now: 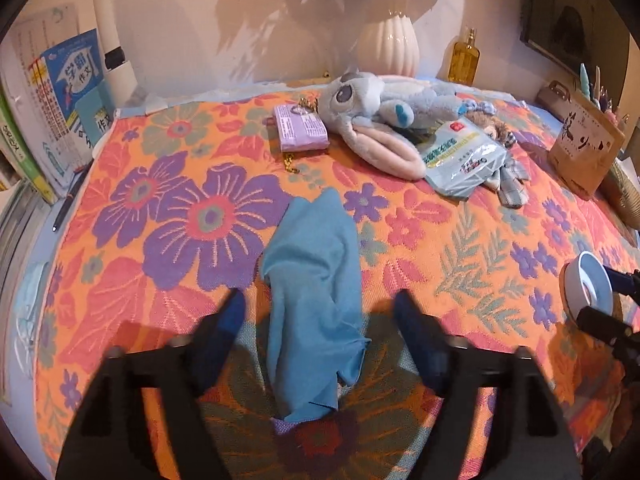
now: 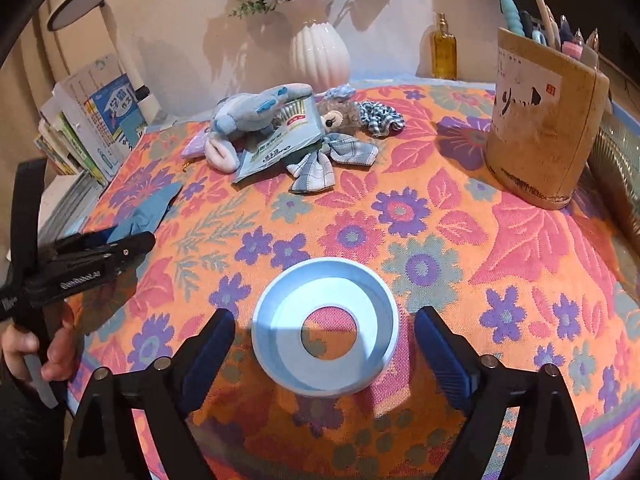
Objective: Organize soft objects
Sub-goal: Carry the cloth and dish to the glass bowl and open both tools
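Note:
A crumpled blue cloth (image 1: 316, 300) lies on the floral tablecloth (image 1: 160, 208) between the fingers of my open left gripper (image 1: 320, 308), which touches nothing. The cloth also shows in the right wrist view (image 2: 148, 210), beside the left gripper (image 2: 116, 248). My right gripper (image 2: 324, 330) is open around a light blue ring-shaped dish (image 2: 326, 324), not touching it; the dish shows at the right edge of the left wrist view (image 1: 586, 284). At the back lie a grey plush rabbit (image 1: 376, 108), a small brown bear in plaid (image 2: 340, 120), a wipes packet (image 1: 464, 156) and a purple pouch (image 1: 302, 128).
A white vase (image 2: 318, 56) and a yellow bottle (image 2: 444, 50) stand at the back wall. A brown pen holder (image 2: 544, 120) stands at the right. Books (image 1: 68, 100) lean at the left, with a pen (image 1: 68, 204) on the table edge.

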Demonstrator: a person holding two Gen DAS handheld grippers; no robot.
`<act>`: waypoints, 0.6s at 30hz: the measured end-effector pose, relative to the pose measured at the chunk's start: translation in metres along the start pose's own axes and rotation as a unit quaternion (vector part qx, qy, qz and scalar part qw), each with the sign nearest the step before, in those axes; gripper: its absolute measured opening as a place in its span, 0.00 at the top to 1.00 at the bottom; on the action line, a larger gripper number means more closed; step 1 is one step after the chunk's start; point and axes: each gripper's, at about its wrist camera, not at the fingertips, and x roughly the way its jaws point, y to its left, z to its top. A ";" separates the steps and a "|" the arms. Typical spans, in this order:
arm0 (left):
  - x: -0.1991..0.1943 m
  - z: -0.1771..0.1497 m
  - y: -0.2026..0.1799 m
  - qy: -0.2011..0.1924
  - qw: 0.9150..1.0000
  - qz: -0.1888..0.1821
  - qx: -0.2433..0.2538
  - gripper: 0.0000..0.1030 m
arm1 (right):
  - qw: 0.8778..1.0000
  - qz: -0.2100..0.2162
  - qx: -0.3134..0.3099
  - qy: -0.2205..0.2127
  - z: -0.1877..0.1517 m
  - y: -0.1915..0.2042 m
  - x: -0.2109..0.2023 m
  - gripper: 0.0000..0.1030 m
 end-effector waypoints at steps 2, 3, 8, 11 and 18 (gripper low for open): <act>0.001 0.001 -0.001 0.001 1.000 0.001 0.002 0.25 | 1.000 -0.014 -0.012 -0.002 -0.001 0.006 0.003 0.07; 0.003 0.000 -0.002 0.006 1.000 0.006 0.004 0.25 | 1.000 -0.021 -0.016 -0.003 -0.001 0.009 0.005 0.07; 0.007 0.004 -0.009 0.005 1.000 0.007 0.015 0.56 | 0.996 -0.066 -0.050 -0.010 -0.004 0.022 0.009 0.23; 0.004 0.003 -0.020 -0.003 0.999 0.025 0.036 0.86 | 0.996 -0.062 -0.063 -0.021 -0.006 0.021 0.002 0.35; -0.015 0.010 -0.055 -0.019 0.998 -0.038 0.041 0.90 | 0.997 -0.068 -0.036 -0.022 -0.014 -0.006 -0.014 0.35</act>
